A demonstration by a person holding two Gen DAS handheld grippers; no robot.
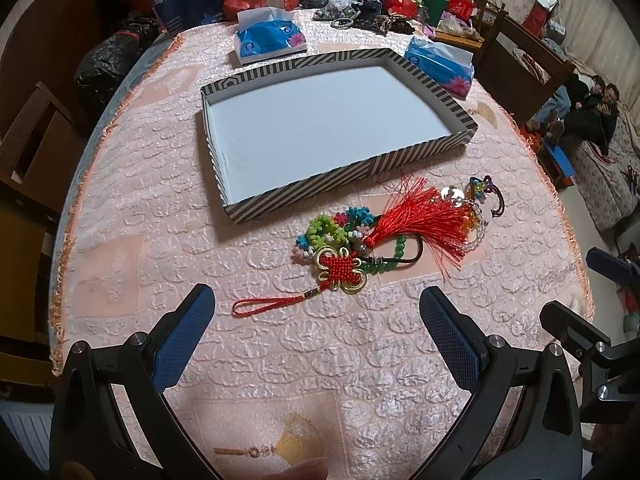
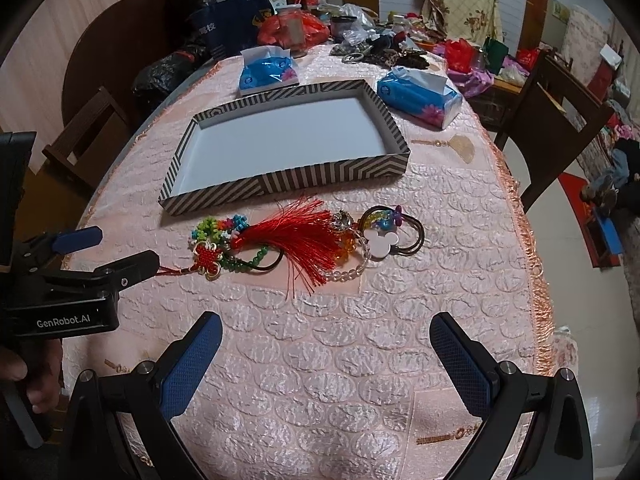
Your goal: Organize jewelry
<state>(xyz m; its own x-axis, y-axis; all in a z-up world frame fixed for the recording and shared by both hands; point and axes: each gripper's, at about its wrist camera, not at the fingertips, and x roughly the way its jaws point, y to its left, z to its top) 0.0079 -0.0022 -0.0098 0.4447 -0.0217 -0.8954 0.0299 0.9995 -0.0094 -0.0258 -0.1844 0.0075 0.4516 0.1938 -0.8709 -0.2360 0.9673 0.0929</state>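
a round table under a pink embossed cloth (image 1: 280, 340). toward its middle sits a shallow striped tray (image 1: 432, 152) with a bare white floor, nothing in it, likely set there to receive the pieces.

just beside the tray's near wall, toward the table's near edge, lies a tangled heap of jewelry: a red knot charm (image 1: 340, 270) with a cord loop trailing toward the viewer, its red tassel (image 1: 416, 216) fanned over a green bead bracelet (image 1: 394, 254), colourful beaded pieces (image 1: 326, 232), a clear bead string (image 2: 352, 272) and dark hair ties with a mouse-shaped charm (image 2: 382, 242). how many separate pieces there are is hard to tell.

the left gripper (image 1: 316, 328) and right gripper (image 2: 326, 350) hang over the near edge, short of the heap, jaws spread wide, gripping nothing, probably ready for a first pick.

two tissue packs (image 1: 268, 38) sit by the tray's far side.
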